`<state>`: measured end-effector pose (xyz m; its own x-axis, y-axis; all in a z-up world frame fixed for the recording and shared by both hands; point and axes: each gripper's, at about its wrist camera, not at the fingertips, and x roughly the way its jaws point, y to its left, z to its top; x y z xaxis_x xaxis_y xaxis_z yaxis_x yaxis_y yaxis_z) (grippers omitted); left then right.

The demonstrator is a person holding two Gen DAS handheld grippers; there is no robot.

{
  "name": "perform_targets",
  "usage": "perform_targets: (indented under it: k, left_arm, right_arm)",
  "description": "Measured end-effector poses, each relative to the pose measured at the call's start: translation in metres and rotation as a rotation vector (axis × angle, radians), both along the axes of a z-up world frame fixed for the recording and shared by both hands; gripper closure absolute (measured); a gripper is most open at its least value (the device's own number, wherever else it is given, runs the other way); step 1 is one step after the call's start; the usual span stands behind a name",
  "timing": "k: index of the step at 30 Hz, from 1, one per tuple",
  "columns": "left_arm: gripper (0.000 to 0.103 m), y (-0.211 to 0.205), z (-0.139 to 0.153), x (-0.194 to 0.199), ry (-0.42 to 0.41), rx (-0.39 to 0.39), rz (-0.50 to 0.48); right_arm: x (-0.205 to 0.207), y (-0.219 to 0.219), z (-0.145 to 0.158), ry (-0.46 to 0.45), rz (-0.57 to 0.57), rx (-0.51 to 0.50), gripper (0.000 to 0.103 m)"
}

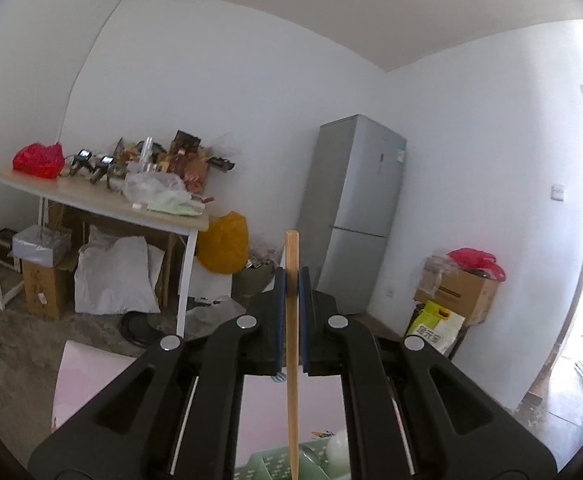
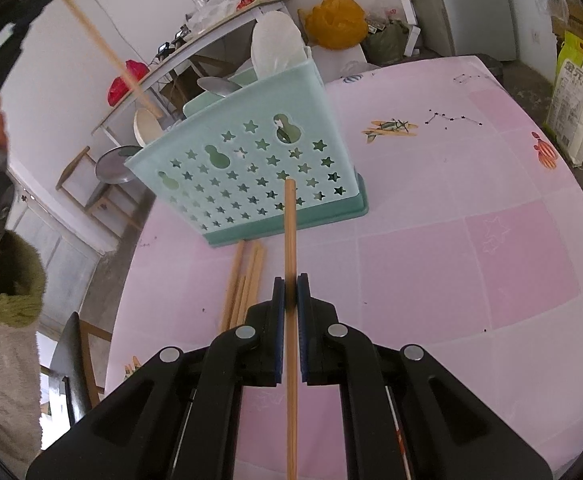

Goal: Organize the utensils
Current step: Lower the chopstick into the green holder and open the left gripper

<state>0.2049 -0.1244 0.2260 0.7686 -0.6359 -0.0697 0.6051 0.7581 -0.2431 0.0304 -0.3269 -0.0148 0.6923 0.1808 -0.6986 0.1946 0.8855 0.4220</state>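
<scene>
One chopstick (image 1: 291, 320) is clamped in the left tongs (image 1: 291, 280), another chopstick (image 2: 290, 240) in the right tongs (image 2: 290, 288), near the green caddy (image 2: 251, 168) on the tabletop (image 2: 451, 260).

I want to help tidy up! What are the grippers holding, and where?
Each holds one wooden chopstick: the left gripper near its upper end, the right gripper around its middle.

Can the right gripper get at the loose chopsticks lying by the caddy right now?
Probably not yet: the right gripper is shut on a chopstick. The loose chopsticks lie unobstructed just left.
</scene>
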Motion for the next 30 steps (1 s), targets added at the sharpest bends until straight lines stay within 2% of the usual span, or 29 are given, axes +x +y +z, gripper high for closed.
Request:
perform_targets:
  k: [5,11,18,22,27,30]
  left_arm:
    - [0.098,-0.017,-0.022,0.014,0.020,0.027,0.032]
    - [0.098,-0.027,-0.056,0.015,0.050,0.111,0.030]
    - [0.097,-0.007,-0.074,0.002,0.109,0.131,0.021]
    - [0.090,0.012,-0.075,-0.013,0.134,0.129,0.018]
    - [0.088,0.037,-0.076,-0.039,0.141,0.129,0.010]
    - [0.088,0.051,-0.083,-0.058,0.150,0.160,-0.001]
  right_arm:
    - [0.002,-0.003,-0.004,0.009,-0.003,0.012,0.097]
    - [0.002,-0.006,-0.005,0.007,-0.010,0.018,0.097]
    - [-0.001,-0.005,0.000,-0.006,-0.012,0.011,0.097]
    - [-0.005,-0.006,0.006,-0.024,-0.020,0.007,0.097]
    - [-0.012,-0.004,0.016,-0.055,-0.025,-0.002,0.097]
    - [-0.017,-0.002,0.027,-0.088,-0.019,-0.022,0.097]
